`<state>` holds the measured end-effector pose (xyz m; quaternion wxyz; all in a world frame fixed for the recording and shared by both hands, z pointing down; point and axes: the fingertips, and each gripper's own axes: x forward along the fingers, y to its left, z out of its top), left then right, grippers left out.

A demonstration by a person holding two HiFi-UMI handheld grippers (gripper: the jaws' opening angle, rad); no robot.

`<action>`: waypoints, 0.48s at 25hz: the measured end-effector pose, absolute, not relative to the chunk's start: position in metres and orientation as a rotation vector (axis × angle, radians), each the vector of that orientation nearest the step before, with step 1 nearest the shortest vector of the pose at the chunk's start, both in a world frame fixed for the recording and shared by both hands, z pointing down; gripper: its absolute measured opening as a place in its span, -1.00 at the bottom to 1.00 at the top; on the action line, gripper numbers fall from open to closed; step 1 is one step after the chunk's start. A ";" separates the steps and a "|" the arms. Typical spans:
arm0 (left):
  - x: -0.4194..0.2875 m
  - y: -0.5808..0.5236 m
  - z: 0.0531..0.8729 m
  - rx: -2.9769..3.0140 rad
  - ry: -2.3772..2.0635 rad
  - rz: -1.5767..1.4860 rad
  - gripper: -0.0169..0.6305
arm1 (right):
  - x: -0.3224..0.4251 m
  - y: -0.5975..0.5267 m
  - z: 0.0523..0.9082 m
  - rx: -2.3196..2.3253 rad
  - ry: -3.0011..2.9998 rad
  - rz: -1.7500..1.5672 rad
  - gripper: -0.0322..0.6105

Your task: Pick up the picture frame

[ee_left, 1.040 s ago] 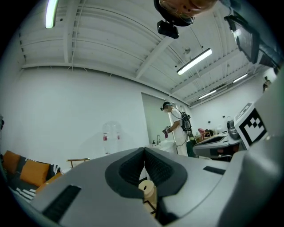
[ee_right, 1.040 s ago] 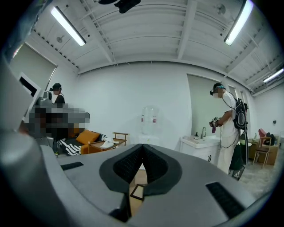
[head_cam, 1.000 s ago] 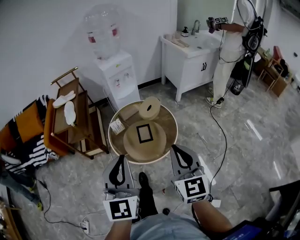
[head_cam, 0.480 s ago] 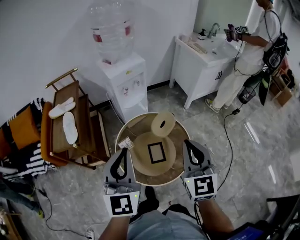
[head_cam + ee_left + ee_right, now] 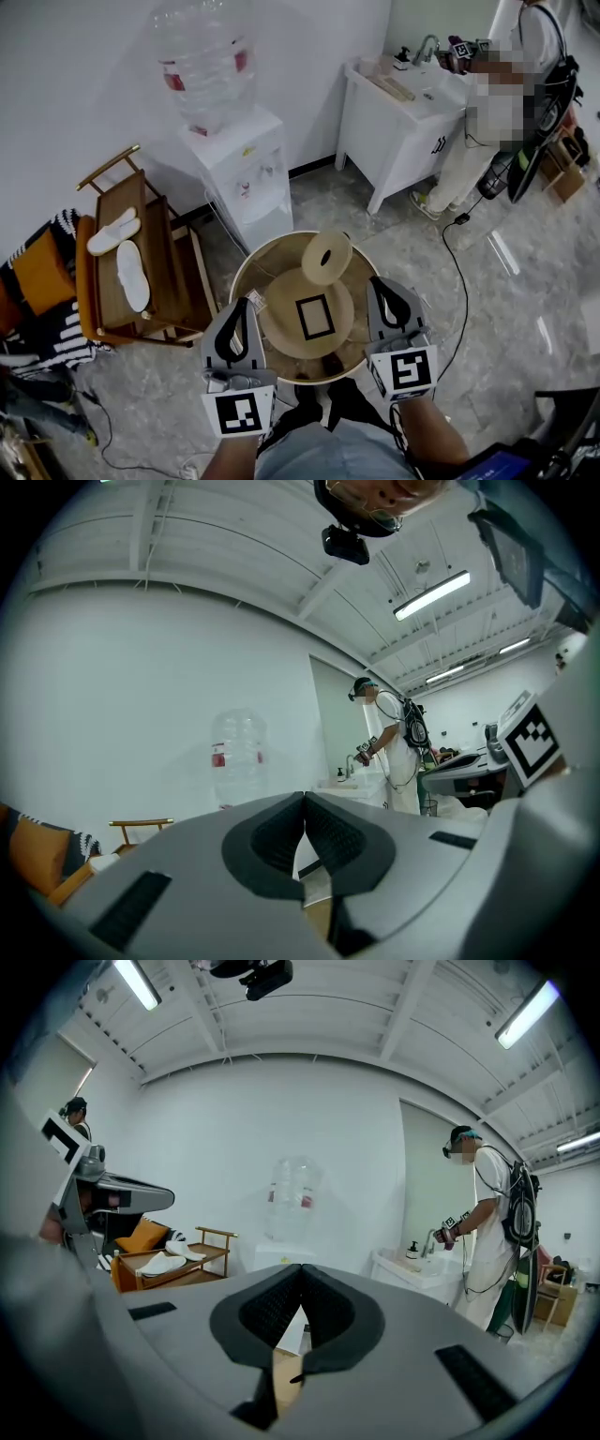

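Observation:
A small black picture frame [image 5: 314, 317] lies flat on a tan round disc on the round wooden table [image 5: 281, 367] in the head view. A tan cylindrical box [image 5: 326, 258] stands just behind it. My left gripper [image 5: 247, 303] hovers over the table's left rim, shut and holding nothing. My right gripper [image 5: 380, 282] hovers over the right rim, also shut and empty. The frame sits between the two, touching neither. In the left gripper view the left gripper [image 5: 305, 796] shows its jaws pressed together. The right gripper [image 5: 302, 1290] looks the same in its own view. Neither gripper view shows the frame.
A water dispenser [image 5: 242, 169] stands behind the table. A wooden cart [image 5: 141, 272] with white slippers is at the left. A white sink cabinet [image 5: 403, 103] with a person [image 5: 497, 103] at it is at the back right. A cable [image 5: 450, 272] runs across the floor.
The table has come closer and now lies between the two grippers, which have moved forward along its sides. Both stay shut.

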<state>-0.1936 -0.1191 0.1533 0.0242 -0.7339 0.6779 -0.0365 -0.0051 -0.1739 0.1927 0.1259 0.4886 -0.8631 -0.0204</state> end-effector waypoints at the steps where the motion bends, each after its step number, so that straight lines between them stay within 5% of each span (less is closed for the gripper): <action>1: -0.194 -0.124 0.158 -2.274 2.106 -0.127 -0.90 | -0.005 -0.181 0.196 1.420 -2.514 -0.048 -0.86; 12: -0.196 -0.192 0.247 -2.312 2.191 -0.329 -0.90 | -0.016 -0.256 0.287 1.317 -2.495 0.116 -0.86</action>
